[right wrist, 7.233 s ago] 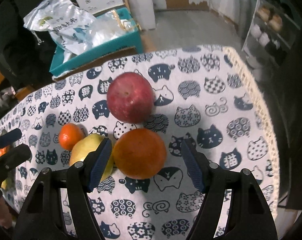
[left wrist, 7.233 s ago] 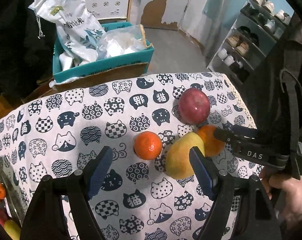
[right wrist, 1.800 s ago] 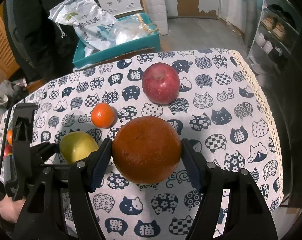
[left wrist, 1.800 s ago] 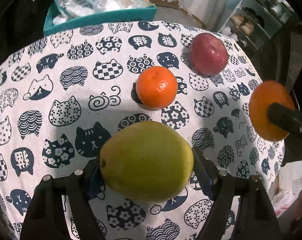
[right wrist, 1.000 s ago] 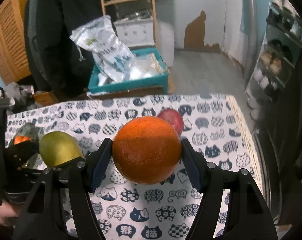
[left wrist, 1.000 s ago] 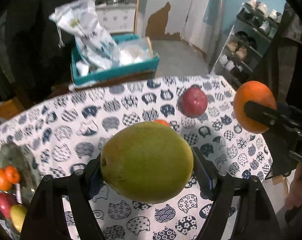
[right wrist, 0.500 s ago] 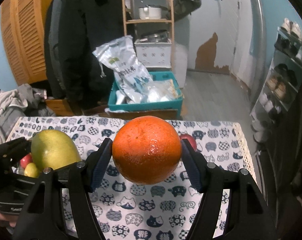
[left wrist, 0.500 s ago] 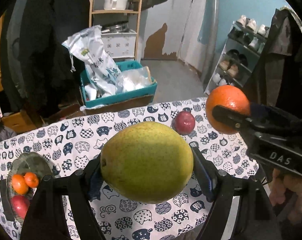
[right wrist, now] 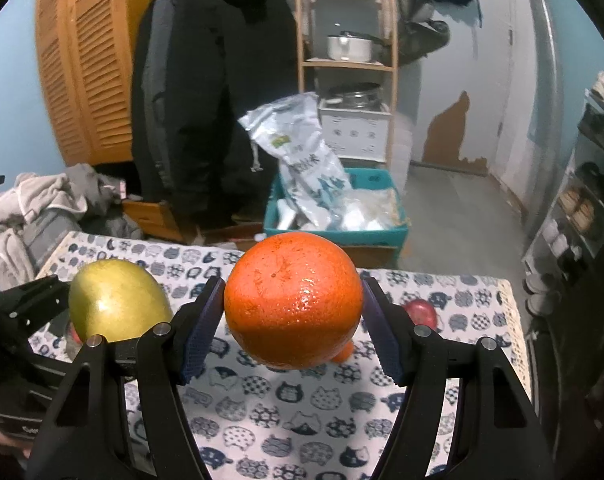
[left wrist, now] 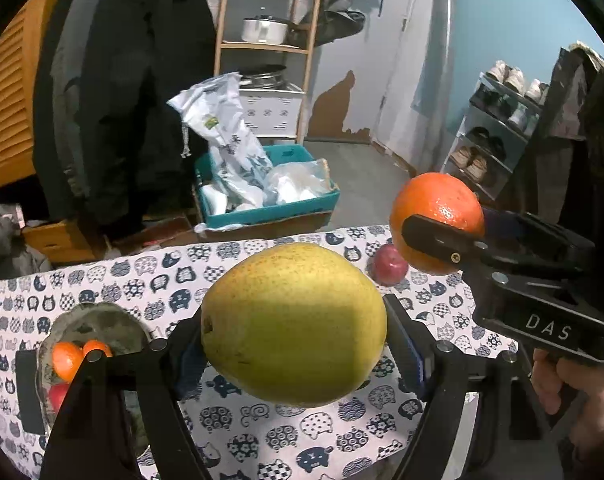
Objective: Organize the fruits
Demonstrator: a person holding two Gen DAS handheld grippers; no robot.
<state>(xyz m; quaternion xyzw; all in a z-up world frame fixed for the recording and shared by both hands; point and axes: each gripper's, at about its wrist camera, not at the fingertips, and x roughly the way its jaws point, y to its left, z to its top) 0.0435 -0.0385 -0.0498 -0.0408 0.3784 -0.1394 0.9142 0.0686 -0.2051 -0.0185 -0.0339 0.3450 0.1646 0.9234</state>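
Left wrist view: the left gripper (left wrist: 294,332) clamps a yellow-green pear (left wrist: 294,324) between its blue pads, held up above the cat-print cloth (left wrist: 262,432). At the right, the right gripper (left wrist: 442,236) grips an orange (left wrist: 436,204), with a hand (left wrist: 574,384) below it. A red apple (left wrist: 388,266) lies on the cloth behind. A bowl (left wrist: 102,320) at the left holds small oranges (left wrist: 68,358).

Right wrist view: the right gripper (right wrist: 294,324) squeezes the orange (right wrist: 294,300) above the cloth (right wrist: 302,412). The pear (right wrist: 116,300) sits at the left in the left gripper; the apple (right wrist: 422,312) lies at the right.
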